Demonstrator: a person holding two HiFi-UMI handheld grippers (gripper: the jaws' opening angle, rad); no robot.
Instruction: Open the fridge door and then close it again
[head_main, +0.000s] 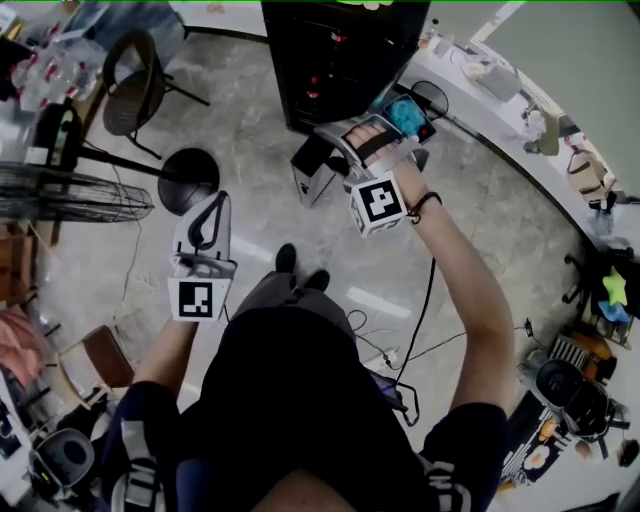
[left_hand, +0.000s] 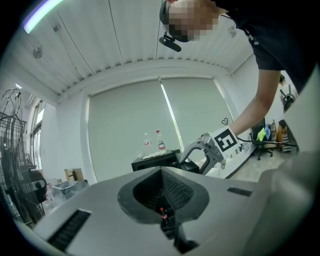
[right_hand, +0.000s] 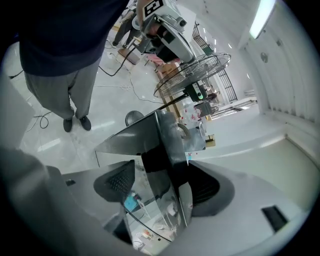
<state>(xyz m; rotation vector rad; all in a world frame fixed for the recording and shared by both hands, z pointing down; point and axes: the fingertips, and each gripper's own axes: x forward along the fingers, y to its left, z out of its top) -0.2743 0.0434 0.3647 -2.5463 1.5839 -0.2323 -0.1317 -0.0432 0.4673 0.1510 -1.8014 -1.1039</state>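
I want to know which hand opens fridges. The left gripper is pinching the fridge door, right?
Not quite: it is the right gripper that is pinching the fridge door. The right gripper view shows the door's edge between its jaws. The left gripper is shut on nothing and is held away from the fridge.

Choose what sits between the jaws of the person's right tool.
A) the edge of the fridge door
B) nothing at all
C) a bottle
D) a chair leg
A: in the right gripper view, the right tool has one jaw on either side of the edge of the fridge door and grips it.
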